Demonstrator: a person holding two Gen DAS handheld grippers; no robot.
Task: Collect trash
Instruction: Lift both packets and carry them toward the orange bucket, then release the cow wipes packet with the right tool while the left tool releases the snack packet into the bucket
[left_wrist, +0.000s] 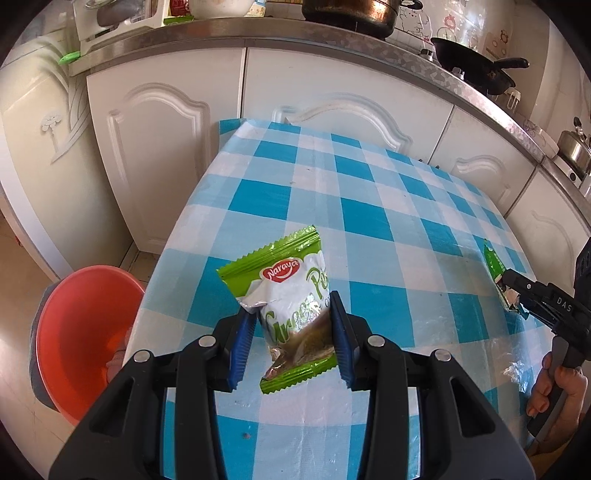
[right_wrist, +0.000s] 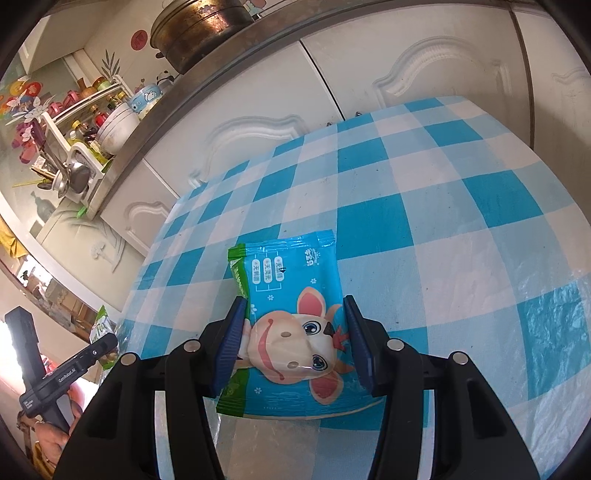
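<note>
In the left wrist view my left gripper (left_wrist: 293, 306) is shut on a green and white "Green Peas" snack packet (left_wrist: 288, 295), holding it by its lower half over the left part of the blue checked table (left_wrist: 369, 206). Its blue pads (left_wrist: 242, 343) press both sides. In the right wrist view my right gripper (right_wrist: 294, 301) is shut on a blue wet-wipe packet with a cartoon cow (right_wrist: 291, 295) above the tablecloth (right_wrist: 443, 221). That packet's green edge (left_wrist: 495, 266) and the right gripper (left_wrist: 511, 286) show at the far right of the left wrist view. The left gripper (right_wrist: 110, 341) shows at the lower left of the right wrist view.
An orange-red basin (left_wrist: 81, 332) sits low on the floor off the table's left edge. White cabinet doors (left_wrist: 166, 147) stand behind the table, under a counter with a pot (left_wrist: 351, 14) and a black wok (left_wrist: 476, 66). A hand (left_wrist: 554, 387) holds the right gripper's handle.
</note>
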